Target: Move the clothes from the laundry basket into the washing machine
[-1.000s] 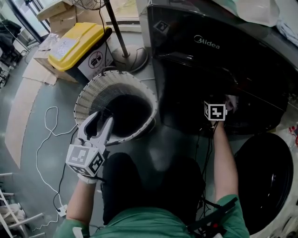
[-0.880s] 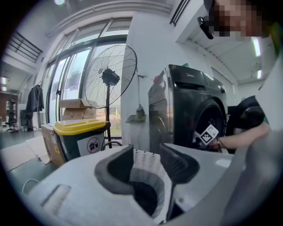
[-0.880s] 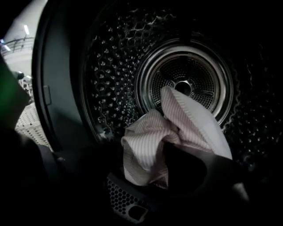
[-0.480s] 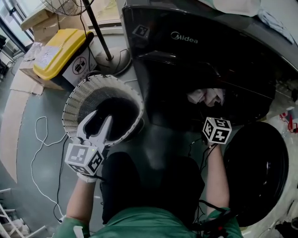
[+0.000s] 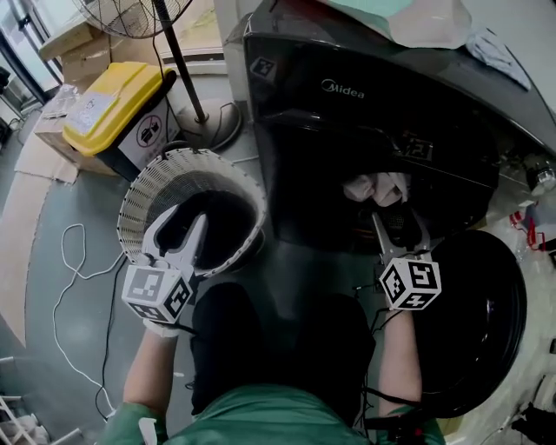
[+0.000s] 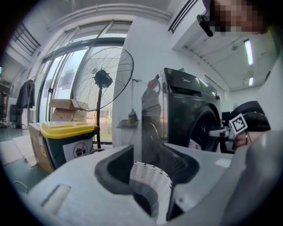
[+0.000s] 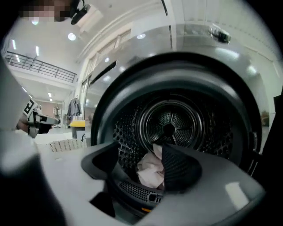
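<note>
A white slatted laundry basket (image 5: pixel 139 187) stands on the floor to the left of a dark front-loading washing machine (image 5: pixel 365 87). The basket's inside is dark, and I cannot tell what is in it. My left gripper (image 5: pixel 181 224) hangs open over the basket's near rim (image 6: pixel 150 181), holding nothing. My right gripper (image 5: pixel 397 222) points level at the drum mouth (image 7: pixel 170 123). Its jaws have just been closing a little and stand open, with nothing between them. A pale cloth (image 5: pixel 373 187) lies at the drum's front lip, and the right gripper view shows this cloth (image 7: pixel 148 170) beyond the jaws.
The machine's round door (image 5: pixel 478 322) hangs open at the lower right. A yellow-lidded bin (image 5: pixel 117 100) and a fan stand (image 5: pixel 204 122) are behind the basket. A white cable (image 5: pixel 74 278) trails on the floor at left. Cloths (image 5: pixel 417 22) lie on top of the machine.
My right gripper has drawn back out of the drum and risen, leaving the pale cloth inside. Its jaws stand wider than before. The left gripper has stayed over the basket.
</note>
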The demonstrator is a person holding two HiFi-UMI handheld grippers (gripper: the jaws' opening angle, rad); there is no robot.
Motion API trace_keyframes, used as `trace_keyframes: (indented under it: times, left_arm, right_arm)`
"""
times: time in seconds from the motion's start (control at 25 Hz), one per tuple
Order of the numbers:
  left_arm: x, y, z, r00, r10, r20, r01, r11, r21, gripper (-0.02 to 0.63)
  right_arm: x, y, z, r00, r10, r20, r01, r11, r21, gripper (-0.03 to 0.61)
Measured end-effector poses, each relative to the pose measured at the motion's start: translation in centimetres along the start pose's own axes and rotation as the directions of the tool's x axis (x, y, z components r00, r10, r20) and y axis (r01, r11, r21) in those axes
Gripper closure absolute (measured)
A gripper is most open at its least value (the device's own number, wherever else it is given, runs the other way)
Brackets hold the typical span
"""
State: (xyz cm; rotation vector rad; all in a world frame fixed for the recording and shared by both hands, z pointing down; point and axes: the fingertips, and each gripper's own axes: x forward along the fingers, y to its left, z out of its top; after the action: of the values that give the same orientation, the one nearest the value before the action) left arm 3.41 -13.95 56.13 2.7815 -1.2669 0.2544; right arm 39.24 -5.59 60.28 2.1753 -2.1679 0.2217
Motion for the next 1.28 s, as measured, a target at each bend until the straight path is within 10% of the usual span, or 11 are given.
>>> trace_keyframes:
  times: [0.4,1.28]
  left_arm:
    - [0.4,0.8,3.3,0.998,0.0,0.07,-0.001,1.0,0.009,0.428]
    - [-1.1,1.3,9.4,0.987,0.021,0.158,-0.032,0.997,0.067,0.433]
  right_arm:
    - [-5.1,-0.2,6.8,0.984,-0.103,0.147,0.104,0.995,0.0,0.473]
    - [-8.8,0.4,13.6,0.956,-0.128,0.264,0.144,0.989,-0.041,0.518]
